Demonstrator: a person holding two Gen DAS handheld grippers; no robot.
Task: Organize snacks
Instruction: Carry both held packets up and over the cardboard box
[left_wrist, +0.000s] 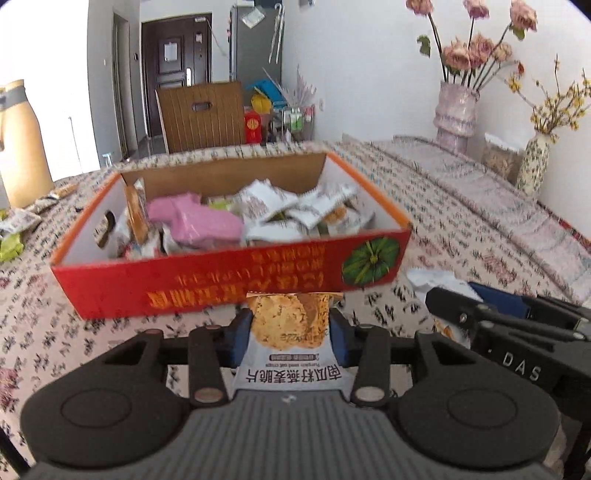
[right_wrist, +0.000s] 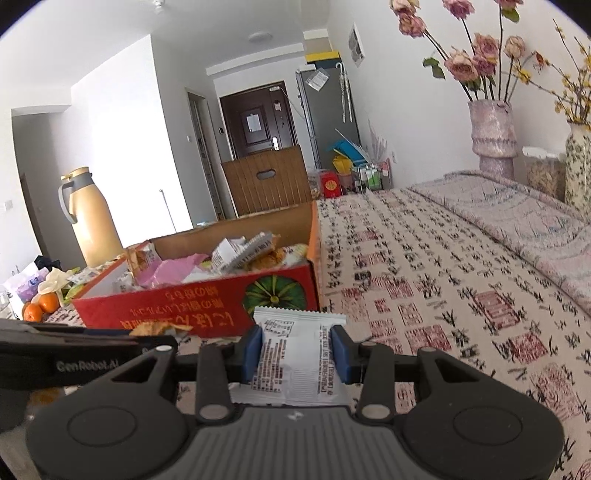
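A red cardboard box (left_wrist: 207, 284) with a green pumpkin picture holds several snack packets, among them a pink one (left_wrist: 199, 221). My left gripper (left_wrist: 290, 332) is shut on an oat crisp packet (left_wrist: 288, 325), white with a golden biscuit picture, just in front of the box's near wall. In the right wrist view the same box (right_wrist: 207, 299) sits ahead and to the left. My right gripper (right_wrist: 297, 352) is shut on a white printed snack packet (right_wrist: 295, 354), held above the tablecloth. The right gripper's body (left_wrist: 517, 332) shows at the right of the left wrist view.
A patterned tablecloth (right_wrist: 424, 280) covers the table. Two vases with flowers (left_wrist: 456, 114) (left_wrist: 533, 166) stand at the far right. A yellow thermos (right_wrist: 94, 218), oranges (right_wrist: 40, 306) and loose packets (left_wrist: 14, 229) lie left of the box. A wooden chair back (left_wrist: 201, 114) stands beyond.
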